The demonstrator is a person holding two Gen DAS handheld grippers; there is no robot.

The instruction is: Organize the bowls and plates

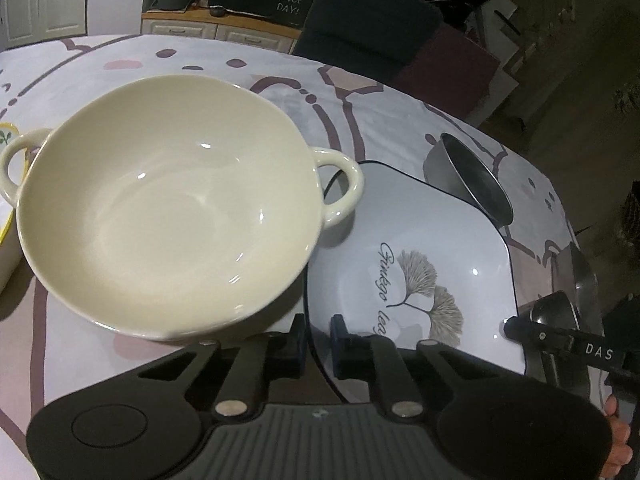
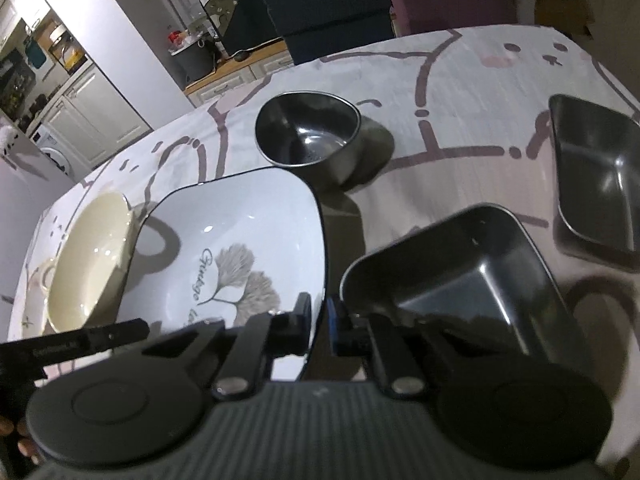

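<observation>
Square plate [image 1: 420,240], white w/ a thin dark rim and a leaf print, sat on the patterned tablecloth [image 1: 200,56] directly ahead of both grippers. Left gripper [image 1: 319,340] was clamped on the plate's near-left rim: one finger outside the edge, the other inside over the plate's surface, jaws nearly together w/ the rim between them. Right gripper [image 2: 319,322] was likewise pinched on the plate [image 2: 240,240] at its near-right rim, one finger inside, one outside.

Ahead and to the left of the left gripper stood a cream bowl [image 1: 168,208] w/ two loop handles; its right handle overlapped the plate's far-left corner in that view. Whether they touched, can't tell. Beyond the plate's far-right corner, from the left gripper, sat a round metal bowl [image 1: 468,176]. Same round bowl [image 2: 308,136] lay straight ahead of the right gripper, past the plate.

Just right of the right gripper was a dark rectangular tray [image 2: 460,276], close beside the plate's right edge. A second dark tray [image 2: 596,176] sat farther right, apart from the first. At the far left of the left gripper's view, a yellow-edged dish [image 1: 8,140] showed only partly.
</observation>
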